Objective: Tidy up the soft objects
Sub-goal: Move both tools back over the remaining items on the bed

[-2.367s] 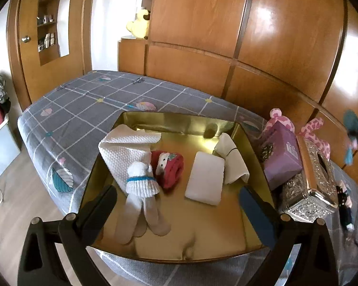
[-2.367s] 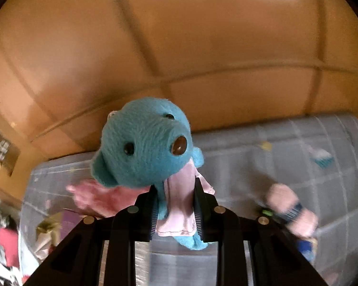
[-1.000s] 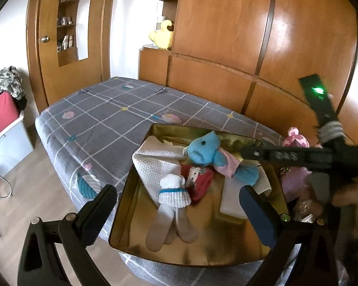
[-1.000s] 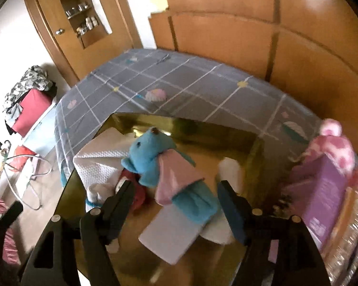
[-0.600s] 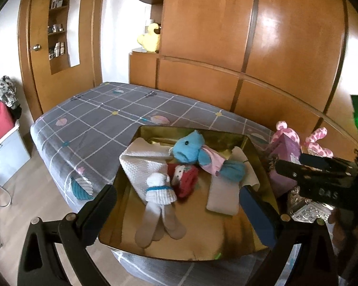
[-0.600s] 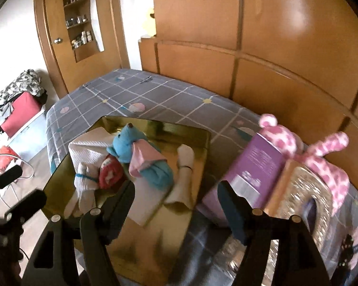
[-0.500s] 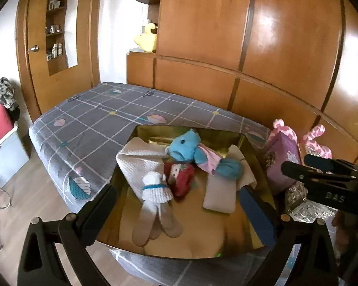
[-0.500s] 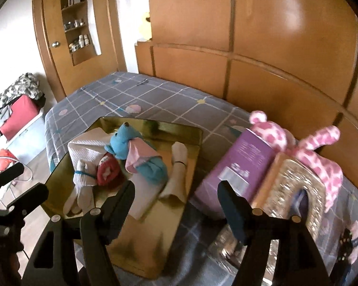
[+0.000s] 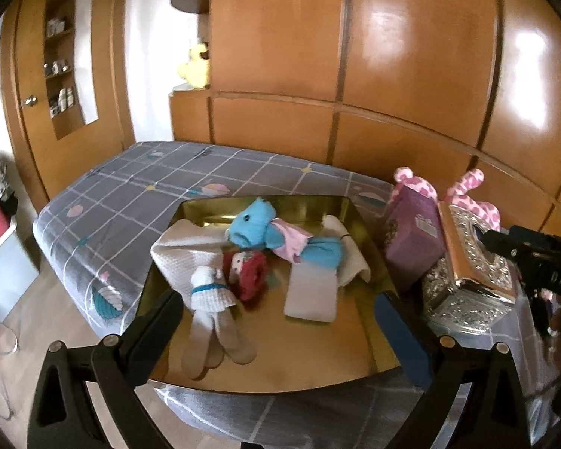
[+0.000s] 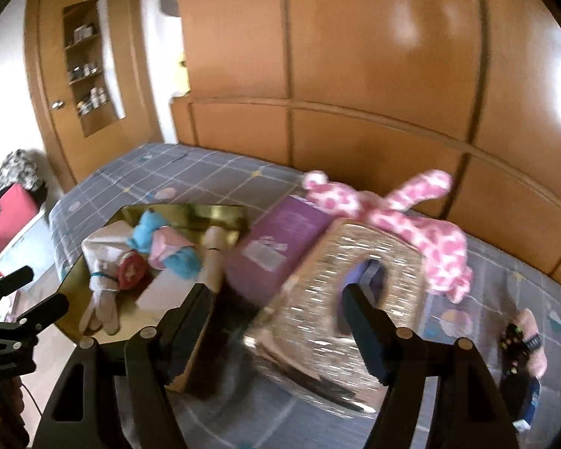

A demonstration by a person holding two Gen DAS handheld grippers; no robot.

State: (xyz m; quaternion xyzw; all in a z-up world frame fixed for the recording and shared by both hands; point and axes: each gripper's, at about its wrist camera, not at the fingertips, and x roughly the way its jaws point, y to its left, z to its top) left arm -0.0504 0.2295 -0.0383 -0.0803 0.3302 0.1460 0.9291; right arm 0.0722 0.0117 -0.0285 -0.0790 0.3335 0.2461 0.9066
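Note:
A blue plush toy (image 9: pixel 254 224) in a pink cloth lies across folded white cloths in the gold tray (image 9: pixel 265 202) on the bed. A white towel (image 9: pixel 183 247), a white sock toy (image 9: pixel 209 295) and a red plush (image 9: pixel 252 273) lie beside it. My left gripper (image 9: pixel 276 321) hangs open over the tray's near end, holding nothing. My right gripper (image 10: pixel 276 299) is open and empty, above a silver tissue box (image 10: pixel 329 273), right of the tray (image 10: pixel 205 211) and the blue plush toy (image 10: pixel 149 232). A pink spotted plush (image 10: pixel 411 224) lies behind the box.
A purple box (image 10: pixel 276 247) stands between the tray and the silver box. A small plush with a dark band (image 10: pixel 523 336) lies on the grey checked bedspread (image 10: pixel 220 172) at the far right. Wooden wardrobe panels run behind the bed; a red bag (image 10: pixel 11 209) sits at the left.
The right gripper, once shut on the blue plush, left it in the tray and has swung right to hover over the silver box. The left gripper drifted slightly back from the tray.

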